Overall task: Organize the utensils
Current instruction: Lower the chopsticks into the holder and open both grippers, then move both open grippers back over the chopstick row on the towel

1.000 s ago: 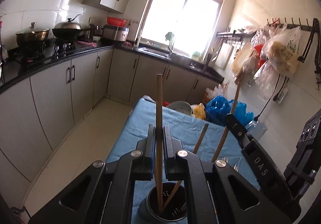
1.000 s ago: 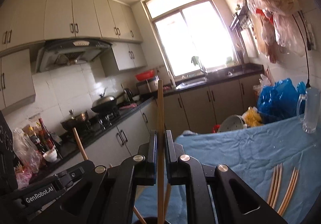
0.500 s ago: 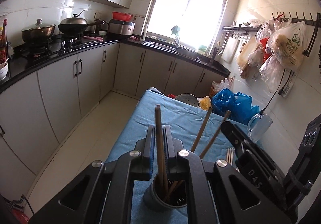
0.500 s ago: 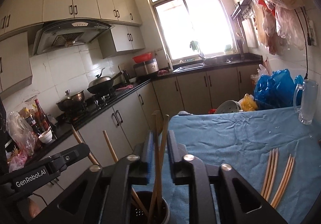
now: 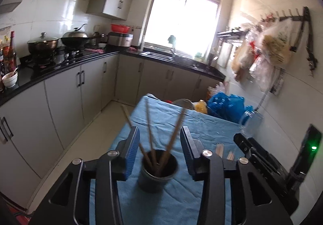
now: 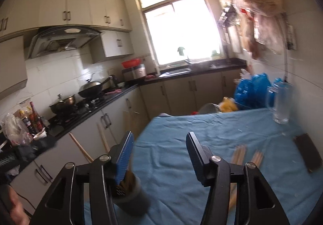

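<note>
A dark utensil cup (image 5: 158, 170) stands on the blue cloth (image 5: 201, 124) with several wooden chopsticks (image 5: 149, 130) leaning in it. My left gripper (image 5: 159, 140) is open and empty, its jaws spread either side of the cup. In the right wrist view the cup (image 6: 131, 196) sits low and left behind my left finger. My right gripper (image 6: 159, 148) is open and empty above the cloth (image 6: 201, 128). More chopsticks (image 6: 248, 156) lie loose on the cloth to the right; they also show in the left wrist view (image 5: 220, 149).
A glass mug (image 6: 280, 102) stands at the table's far right, a dark flat object (image 6: 307, 156) near the right edge. Blue bags (image 5: 226, 104) sit beyond the table's far end. Kitchen counters with pots (image 5: 42, 45) run along the left. The right gripper's body (image 5: 262, 162) is beside mine.
Both grippers opened and let go of their chopsticks, which now stand in the cup. Both grippers drew back, and the right one swung to the right.
</note>
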`<act>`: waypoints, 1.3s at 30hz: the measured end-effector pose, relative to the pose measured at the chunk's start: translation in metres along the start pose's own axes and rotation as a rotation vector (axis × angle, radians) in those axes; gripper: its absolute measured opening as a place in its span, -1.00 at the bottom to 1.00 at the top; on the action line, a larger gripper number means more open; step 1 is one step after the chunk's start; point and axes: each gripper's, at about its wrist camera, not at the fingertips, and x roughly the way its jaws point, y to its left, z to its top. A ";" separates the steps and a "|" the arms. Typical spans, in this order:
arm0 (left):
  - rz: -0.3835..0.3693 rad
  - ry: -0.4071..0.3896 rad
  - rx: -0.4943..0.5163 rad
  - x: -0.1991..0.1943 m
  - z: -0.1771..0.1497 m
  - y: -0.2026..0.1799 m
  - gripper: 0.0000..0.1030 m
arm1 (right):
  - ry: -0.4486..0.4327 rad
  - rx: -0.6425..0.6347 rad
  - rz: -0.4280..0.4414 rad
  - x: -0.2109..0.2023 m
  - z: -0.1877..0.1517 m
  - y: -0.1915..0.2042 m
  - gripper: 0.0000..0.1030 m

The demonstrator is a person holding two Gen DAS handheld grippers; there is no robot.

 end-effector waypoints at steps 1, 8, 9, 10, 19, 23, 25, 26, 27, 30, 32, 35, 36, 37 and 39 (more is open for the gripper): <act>-0.011 0.004 0.009 -0.002 -0.003 -0.006 -0.20 | 0.011 0.008 -0.024 -0.006 -0.004 -0.013 0.14; -0.141 0.149 0.089 0.021 -0.035 -0.066 -0.10 | 0.120 0.072 -0.187 -0.028 -0.034 -0.105 0.14; -0.154 0.176 0.097 0.029 -0.040 -0.073 -0.10 | 0.137 0.079 -0.203 -0.028 -0.037 -0.115 0.14; -0.163 0.207 0.106 0.037 -0.045 -0.081 -0.10 | 0.157 0.085 -0.220 -0.028 -0.040 -0.127 0.14; -0.201 0.430 0.148 0.133 -0.091 -0.144 -0.32 | 0.363 0.155 -0.209 0.012 -0.066 -0.205 -0.10; -0.153 0.455 0.180 0.183 -0.102 -0.158 -0.47 | 0.436 0.206 -0.146 0.045 -0.073 -0.223 -0.42; -0.151 0.481 0.180 0.203 -0.108 -0.159 -0.52 | 0.458 0.224 -0.118 0.058 -0.075 -0.227 -0.42; -0.148 0.502 0.177 0.215 -0.111 -0.161 -0.56 | 0.465 0.225 -0.111 0.061 -0.076 -0.227 -0.45; -0.145 0.521 0.176 0.228 -0.114 -0.162 -0.57 | 0.478 0.220 -0.106 0.070 -0.076 -0.227 -0.48; -0.130 0.554 0.182 0.252 -0.120 -0.163 -0.69 | 0.499 0.199 -0.112 0.086 -0.077 -0.227 -0.52; -0.129 0.578 0.177 0.267 -0.124 -0.161 -0.71 | 0.519 0.185 -0.131 0.098 -0.078 -0.227 -0.54; -0.143 0.577 0.168 0.277 -0.125 -0.158 -0.74 | 0.516 0.159 -0.141 0.105 -0.078 -0.226 -0.54; -0.146 0.576 0.167 0.279 -0.124 -0.158 -0.75 | 0.516 0.146 -0.146 0.107 -0.076 -0.225 -0.54; -0.147 0.579 0.168 0.281 -0.123 -0.159 -0.79 | 0.517 0.139 -0.149 0.109 -0.076 -0.225 -0.54; -0.141 0.589 0.178 0.285 -0.124 -0.160 -0.83 | 0.524 0.115 -0.166 0.111 -0.075 -0.223 -0.54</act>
